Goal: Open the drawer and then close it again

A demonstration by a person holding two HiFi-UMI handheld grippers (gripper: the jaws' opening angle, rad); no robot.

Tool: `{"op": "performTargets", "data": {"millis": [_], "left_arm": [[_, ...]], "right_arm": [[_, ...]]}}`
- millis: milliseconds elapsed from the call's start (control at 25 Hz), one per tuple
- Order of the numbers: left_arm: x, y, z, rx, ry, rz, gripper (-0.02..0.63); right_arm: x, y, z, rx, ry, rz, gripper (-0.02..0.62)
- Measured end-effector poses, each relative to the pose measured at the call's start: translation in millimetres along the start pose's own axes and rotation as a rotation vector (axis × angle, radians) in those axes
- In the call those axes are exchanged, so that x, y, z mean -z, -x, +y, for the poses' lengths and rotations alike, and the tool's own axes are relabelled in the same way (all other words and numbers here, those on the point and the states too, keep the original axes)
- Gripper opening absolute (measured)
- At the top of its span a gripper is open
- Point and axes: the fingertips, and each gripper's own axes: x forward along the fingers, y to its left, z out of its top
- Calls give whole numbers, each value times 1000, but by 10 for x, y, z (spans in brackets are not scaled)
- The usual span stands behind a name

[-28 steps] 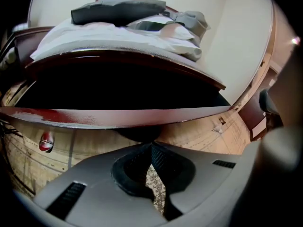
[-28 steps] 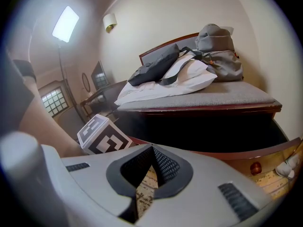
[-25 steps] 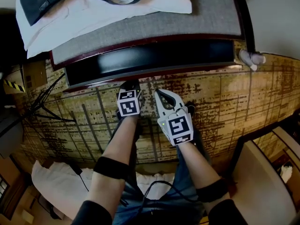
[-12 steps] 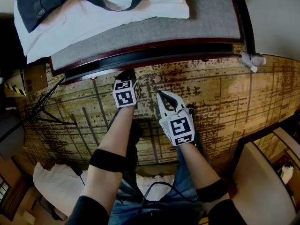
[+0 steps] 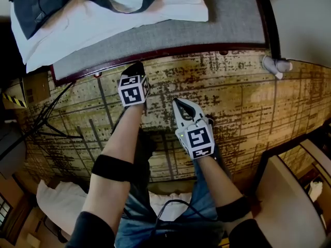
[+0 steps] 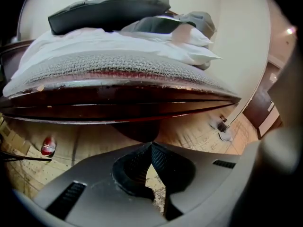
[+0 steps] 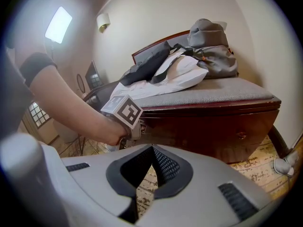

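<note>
Warm, fairly dim indoor light. In the right gripper view a bright rectangle of light [image 7: 58,24] glows at upper left and washes the wall [image 7: 189,8] pale. Both gripper views bulge strongly and have black corners. The left one smears at its right edge. Thin highlights streak the dark drawer front [image 6: 118,109].

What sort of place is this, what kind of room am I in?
Most likely a bedroom or hotel room: a dark red wooden drawer chest with a grey padded top, a white pillow and a grey backpack lying on it, and patterned beige carpet across the floor.
</note>
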Motion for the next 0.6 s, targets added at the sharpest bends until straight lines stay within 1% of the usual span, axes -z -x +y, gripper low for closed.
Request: {"op": "performTargets", "data": {"millis": [200, 280, 360, 480, 600], "left_arm": [[4, 5, 3, -6, -7, -1, 1], [-5, 34, -2, -4, -30, 6, 1], [-57, 133, -22, 4, -78, 7, 1], [-172, 461, -95, 29, -140, 10, 1], [-389, 963, -180, 56, -145, -15, 1]], "right_arm": [[-35, -9, 3, 3, -5, -4, 5], [-48, 12, 1, 7, -7, 0, 5], [-85, 56, 25, 7, -4, 7, 5], [-224, 189, 89, 3, 8, 19, 5], [-520, 400, 152, 7, 19, 15, 5]]}}
